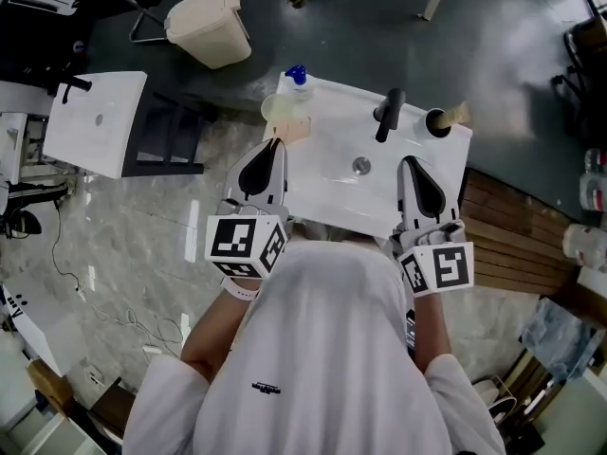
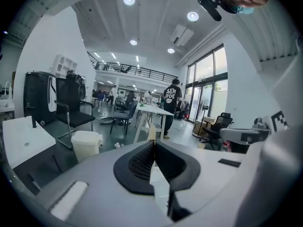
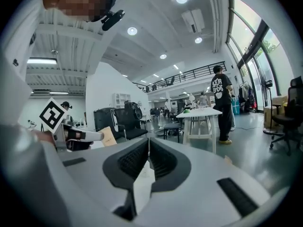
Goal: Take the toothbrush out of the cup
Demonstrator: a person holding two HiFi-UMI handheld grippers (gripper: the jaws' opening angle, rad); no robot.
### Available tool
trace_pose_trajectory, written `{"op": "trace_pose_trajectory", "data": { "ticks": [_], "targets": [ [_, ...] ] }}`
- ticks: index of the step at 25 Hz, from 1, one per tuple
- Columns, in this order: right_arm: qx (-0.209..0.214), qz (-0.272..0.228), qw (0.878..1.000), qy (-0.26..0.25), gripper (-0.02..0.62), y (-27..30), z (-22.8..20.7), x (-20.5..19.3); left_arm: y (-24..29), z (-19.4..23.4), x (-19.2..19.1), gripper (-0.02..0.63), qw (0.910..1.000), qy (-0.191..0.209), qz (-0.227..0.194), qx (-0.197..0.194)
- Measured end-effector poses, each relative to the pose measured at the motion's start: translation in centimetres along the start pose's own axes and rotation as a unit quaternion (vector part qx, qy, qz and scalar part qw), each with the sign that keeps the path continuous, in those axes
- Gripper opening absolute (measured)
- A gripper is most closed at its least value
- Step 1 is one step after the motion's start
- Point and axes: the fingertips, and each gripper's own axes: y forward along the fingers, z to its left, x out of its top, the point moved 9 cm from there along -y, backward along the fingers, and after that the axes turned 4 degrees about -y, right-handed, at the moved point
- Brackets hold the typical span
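Toothbrush (image 1: 292, 129) beside cup (image 1: 272, 109), near bottle (image 1: 298, 80)

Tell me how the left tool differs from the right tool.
The left tool pinches a tan toothbrush; the right tool holds nothing. The left tool sits at the sink's left edge beside the cup; the right tool is over its bowl. Both have their jaws shut.
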Motion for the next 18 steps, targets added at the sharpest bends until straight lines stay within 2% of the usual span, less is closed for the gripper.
{"op": "trace_pose_trajectory", "data": {
  "ticks": [8,18],
  "targets": [
    [-0.026,0.002,1.000,0.001,0.008,-1.6,-1.7,-0.5,0.5,-2.2,-1.4,0.006,0.9993,-0.004,0.023,-0.028],
    [-0.056,0.008,0.998,-0.004,0.009,-2.0,-4.7,-1.0,2.3,-3.5,-1.9,0.006,0.9986,-0.002,0.041,-0.031]
  ]
}}
